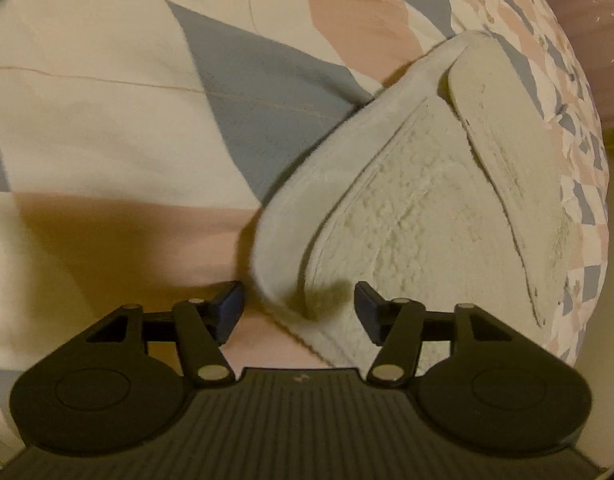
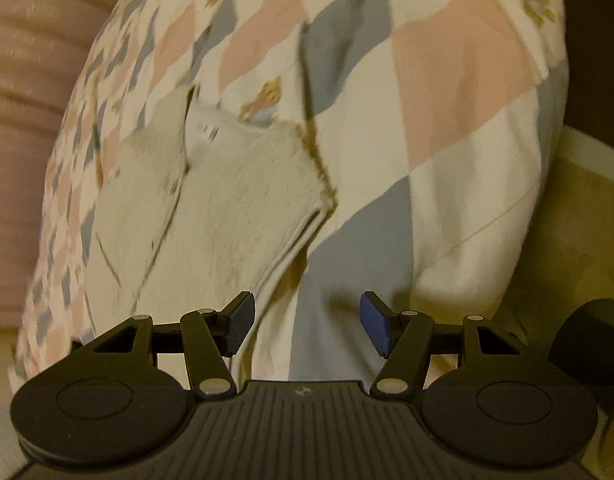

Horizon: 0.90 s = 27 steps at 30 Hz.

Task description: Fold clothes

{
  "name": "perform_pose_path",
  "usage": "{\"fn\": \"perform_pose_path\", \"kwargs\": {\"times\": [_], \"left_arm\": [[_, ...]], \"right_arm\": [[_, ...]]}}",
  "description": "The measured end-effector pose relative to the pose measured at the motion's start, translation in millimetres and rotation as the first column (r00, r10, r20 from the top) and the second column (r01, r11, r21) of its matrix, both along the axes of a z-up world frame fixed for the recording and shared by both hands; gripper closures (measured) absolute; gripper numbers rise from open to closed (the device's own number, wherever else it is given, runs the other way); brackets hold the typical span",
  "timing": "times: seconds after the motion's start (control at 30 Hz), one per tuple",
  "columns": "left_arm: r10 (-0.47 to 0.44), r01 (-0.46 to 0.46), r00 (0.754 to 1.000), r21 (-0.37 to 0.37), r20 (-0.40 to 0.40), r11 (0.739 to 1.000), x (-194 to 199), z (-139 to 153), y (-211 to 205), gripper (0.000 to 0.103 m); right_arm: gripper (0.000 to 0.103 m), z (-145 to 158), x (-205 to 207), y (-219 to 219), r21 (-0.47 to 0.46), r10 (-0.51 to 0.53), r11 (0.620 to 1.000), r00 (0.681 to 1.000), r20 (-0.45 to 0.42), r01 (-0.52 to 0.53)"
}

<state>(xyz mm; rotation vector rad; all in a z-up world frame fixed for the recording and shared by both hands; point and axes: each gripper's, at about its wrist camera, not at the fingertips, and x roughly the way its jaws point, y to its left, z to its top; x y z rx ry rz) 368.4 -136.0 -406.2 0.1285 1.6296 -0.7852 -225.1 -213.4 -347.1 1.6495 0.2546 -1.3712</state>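
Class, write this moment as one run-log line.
left tongs: open, straddling fleece edge | right tongs: open, over quilt, empty | fleece: partly folded

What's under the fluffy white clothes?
The fluffy white garment lies on a checked bedcover in pink, grey and cream. Whatever sits directly beneath the garment is covered, so it cannot be seen.

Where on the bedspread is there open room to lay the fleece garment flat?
Left wrist view: the patterned bedspread lies bare left of the fleece garment. Right wrist view: bare fabric right of the garment, up to the bed edge. Crowded where the garment lies, beside the open left gripper; the right gripper is open too.
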Motion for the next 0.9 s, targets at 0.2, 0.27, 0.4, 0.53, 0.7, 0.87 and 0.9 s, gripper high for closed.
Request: {"fn": "perform_pose_path", "kwargs": {"times": [0.2,0.27,0.4,0.53,0.7,0.87,0.9], "left_arm": [[-0.168,0.170,0.980,-0.006,0.106,0.985,-20,8,-17,0.093],[-0.151,0.150,0.983,0.009,0.107,0.989,-20,3,-17,0.085],[-0.094,0.093,0.989,0.008,0.110,0.996,-23,-3,-16,0.082],[-0.156,0.159,0.970,-0.004,0.186,0.987,-40,6,-24,0.095],[-0.131,0.153,0.961,-0.072,0.244,0.986,-55,45,-22,0.097],[-0.047,0.112,0.963,-0.236,0.264,0.965,-87,109,-5,0.097],[-0.038,0.110,0.964,-0.263,0.264,0.959,-99,118,-2,0.097]], "right_arm": [[0.042,-26,-24,-17,-0.044,-0.158,0.986,0.984,0.082,0.162],[0.042,-39,-29,-29,-0.038,-0.166,0.985,0.983,0.077,0.169],[0.042,-64,-30,-55,-0.029,-0.126,0.991,0.989,0.075,0.128],[0.093,-76,-13,-94,0.005,0.053,0.999,0.998,0.032,-0.054],[0.095,-5,-4,-148,-0.127,0.246,0.961,0.969,-0.013,-0.246],[0.095,120,-8,-194,-0.420,0.418,0.792,0.895,-0.153,-0.442],[0.095,142,-12,-194,-0.465,0.436,0.743,0.875,-0.210,-0.481]]}}
